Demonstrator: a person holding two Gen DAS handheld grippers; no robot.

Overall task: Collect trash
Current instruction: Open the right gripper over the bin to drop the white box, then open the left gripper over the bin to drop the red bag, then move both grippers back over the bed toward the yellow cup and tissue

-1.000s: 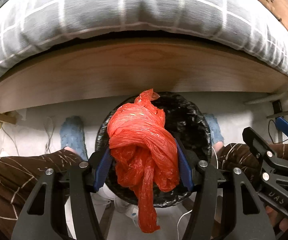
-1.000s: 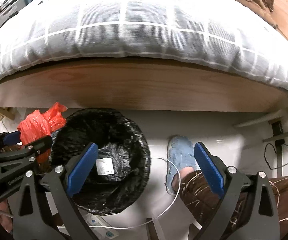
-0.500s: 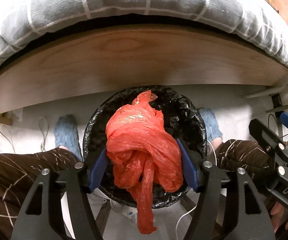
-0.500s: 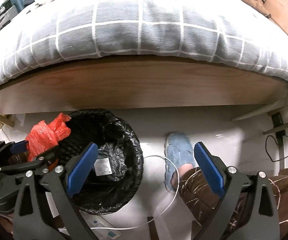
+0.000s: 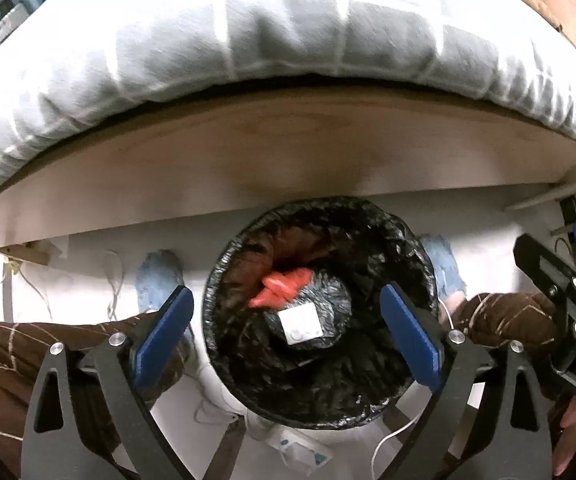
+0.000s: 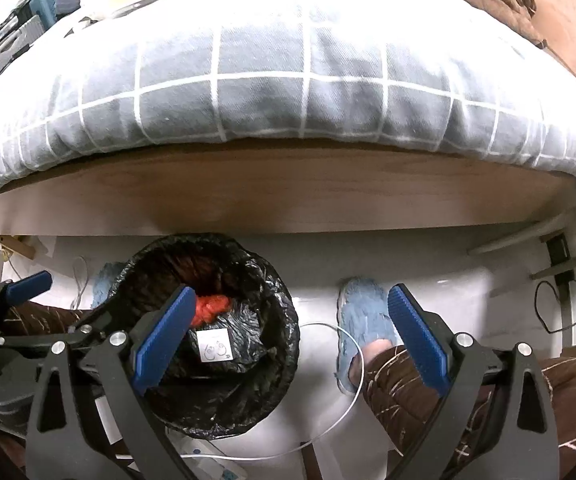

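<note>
Left gripper (image 5: pixel 286 334) fingers are spreading, nothing between them; red bag (image 5: pixel 284 286) lies below in the bin (image 5: pixel 416 256); right gripper (image 6: pixel 288 338) spread, empty; lift straight up

A bedroom: checked duvet (image 6: pixel 288 92) on a wooden bed frame (image 6: pixel 280 196).

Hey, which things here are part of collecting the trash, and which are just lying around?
Part of the job:
- red plastic bag, lying in the bin
- black-lined trash bin
- left claw, opening, nothing between its pads

Just lying about:
- checked duvet
- white cable on the floor
- blue slippers
</note>
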